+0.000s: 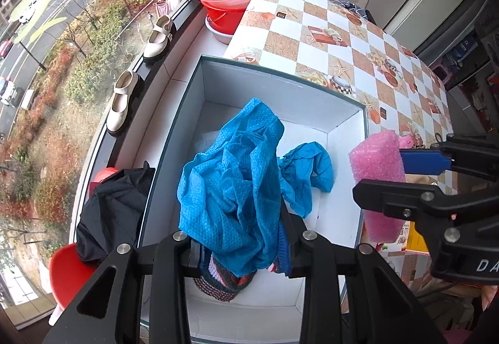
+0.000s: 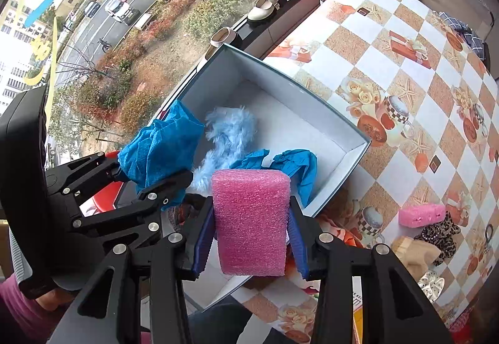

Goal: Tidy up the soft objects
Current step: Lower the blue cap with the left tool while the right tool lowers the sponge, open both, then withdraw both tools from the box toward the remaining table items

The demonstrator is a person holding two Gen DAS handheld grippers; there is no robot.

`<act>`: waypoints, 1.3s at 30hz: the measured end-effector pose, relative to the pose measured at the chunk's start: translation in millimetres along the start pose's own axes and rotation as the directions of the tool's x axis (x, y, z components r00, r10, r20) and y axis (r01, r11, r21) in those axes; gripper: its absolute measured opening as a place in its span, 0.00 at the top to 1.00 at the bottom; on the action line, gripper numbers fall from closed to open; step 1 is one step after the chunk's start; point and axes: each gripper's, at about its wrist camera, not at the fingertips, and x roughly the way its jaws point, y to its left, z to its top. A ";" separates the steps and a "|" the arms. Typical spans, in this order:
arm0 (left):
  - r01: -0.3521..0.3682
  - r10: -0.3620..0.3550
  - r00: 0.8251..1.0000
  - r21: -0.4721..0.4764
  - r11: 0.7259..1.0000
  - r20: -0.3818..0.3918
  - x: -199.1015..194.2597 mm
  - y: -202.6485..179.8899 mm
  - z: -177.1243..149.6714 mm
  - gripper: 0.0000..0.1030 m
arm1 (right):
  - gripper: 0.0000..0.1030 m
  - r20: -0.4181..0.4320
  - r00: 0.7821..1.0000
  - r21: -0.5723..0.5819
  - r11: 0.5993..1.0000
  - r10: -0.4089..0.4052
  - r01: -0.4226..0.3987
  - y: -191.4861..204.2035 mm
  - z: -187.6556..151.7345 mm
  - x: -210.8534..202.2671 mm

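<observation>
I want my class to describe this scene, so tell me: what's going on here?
A person is sorting soft things into an open white box on a checkered table. The left claw grips a crumpled blue cloth over the box, while the right claw holds a pink foam block at the box's edge.

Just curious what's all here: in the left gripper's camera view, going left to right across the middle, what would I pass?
Cream shoe → black garment → blue cloth held over the white box → pink foam block → right gripper.

Blue cloth (image 1: 230, 175) hides left fingertips (striped knit too).
</observation>
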 end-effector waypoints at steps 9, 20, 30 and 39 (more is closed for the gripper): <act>-0.006 0.006 1.000 0.007 1.000 -0.025 11.6 -7.2 7.2 0.65 | 0.57 0.004 1.000 0.013 1.000 -0.007 0.007 -5.6 9.3 3.0; -0.116 0.116 0.993 0.037 0.992 0.021 7.8 -15.0 8.4 0.21 | 0.55 0.008 1.000 0.036 0.999 -0.004 0.003 -8.2 13.8 6.1; -0.037 0.040 0.993 0.028 0.999 -0.110 29.0 -13.8 6.5 0.16 | 0.05 0.008 0.995 0.069 0.992 -0.104 0.103 -17.3 12.6 2.9; 0.029 -0.023 0.987 0.034 0.999 -0.161 18.2 -26.0 6.0 0.15 | 0.01 0.039 0.999 0.227 0.974 -0.012 0.003 -49.8 -0.1 -28.9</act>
